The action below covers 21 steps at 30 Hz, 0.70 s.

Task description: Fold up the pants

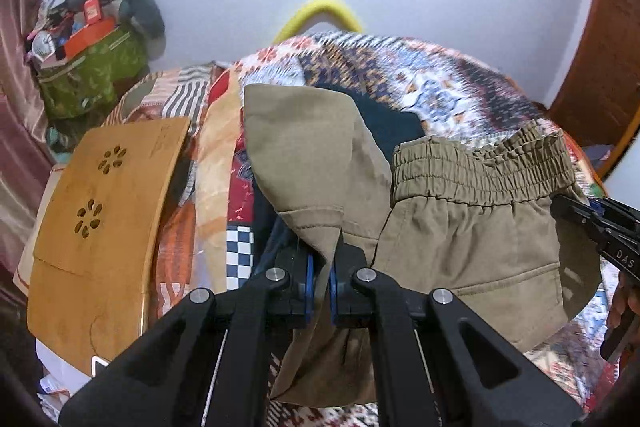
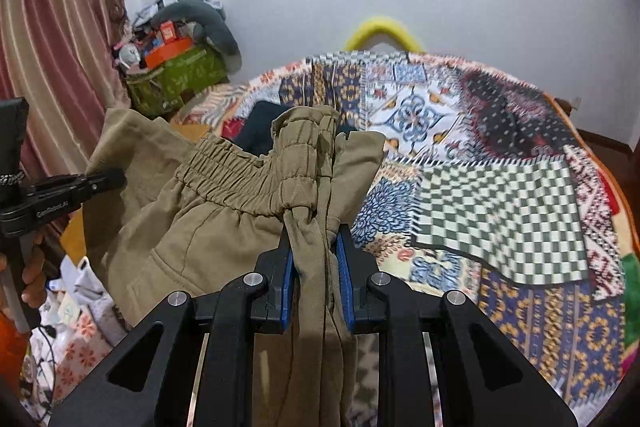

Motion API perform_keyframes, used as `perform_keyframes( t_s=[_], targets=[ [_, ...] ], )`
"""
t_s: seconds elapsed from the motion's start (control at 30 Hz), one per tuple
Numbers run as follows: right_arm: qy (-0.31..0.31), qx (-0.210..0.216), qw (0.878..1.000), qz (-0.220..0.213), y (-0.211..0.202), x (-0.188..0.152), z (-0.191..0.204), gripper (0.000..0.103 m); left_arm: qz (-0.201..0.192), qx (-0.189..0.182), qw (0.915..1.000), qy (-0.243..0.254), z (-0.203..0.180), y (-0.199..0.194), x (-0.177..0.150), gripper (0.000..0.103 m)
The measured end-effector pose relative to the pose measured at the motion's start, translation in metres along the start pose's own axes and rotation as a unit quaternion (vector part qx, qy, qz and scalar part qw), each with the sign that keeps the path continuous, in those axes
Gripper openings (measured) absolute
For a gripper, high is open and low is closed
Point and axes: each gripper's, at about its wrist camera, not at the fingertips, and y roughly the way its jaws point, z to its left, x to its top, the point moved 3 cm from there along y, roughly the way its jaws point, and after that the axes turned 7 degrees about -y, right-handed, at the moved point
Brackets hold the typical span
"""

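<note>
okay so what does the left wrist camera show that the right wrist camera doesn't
Only the left wrist view shows the wooden board with flower cutouts lying left of the pants. Only the right wrist view shows the green checked patch of the bedspread. Both show the khaki pants held up over the patchwork bedspread, left tongs shut on a leg hem, right tongs shut on bunched waistband.
</note>
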Motion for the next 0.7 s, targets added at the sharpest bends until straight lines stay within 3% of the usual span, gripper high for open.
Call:
perform_keyframes(
  t_s=[0.2,0.33,0.37,0.47,0.5,0.7],
  targets=[
    [0.005,0.004,0.999,0.046,0.048,-0.011,-0.003,0.017,0.044,0.022,0.9986,-0.02,0.021,0.054,-0.015,0.006],
    [0.011,0.003,0.998,0.062,0.058,-0.018,-0.007,0.019,0.057,0.026,0.9973,-0.039,0.034,0.068,-0.023,0.01],
    [0.011,0.003,0.998,0.064,0.057,-0.02,-0.008,0.02,0.061,0.025,0.9967,-0.047,0.038,0.069,-0.025,0.014],
    [0.005,-0.007,0.997,0.079,0.056,-0.023,-0.009,0.028,0.08,0.038,0.9945,-0.056,0.043,0.074,-0.029,0.045],
    [0.004,-0.01,0.996,0.084,0.053,-0.025,-0.009,0.028,0.084,0.043,0.994,-0.055,0.044,0.074,-0.032,0.049],
    [-0.006,-0.015,0.996,0.091,0.029,-0.033,-0.006,0.038,0.102,0.054,0.9929,-0.031,0.035,0.051,-0.048,0.053]
  ],
)
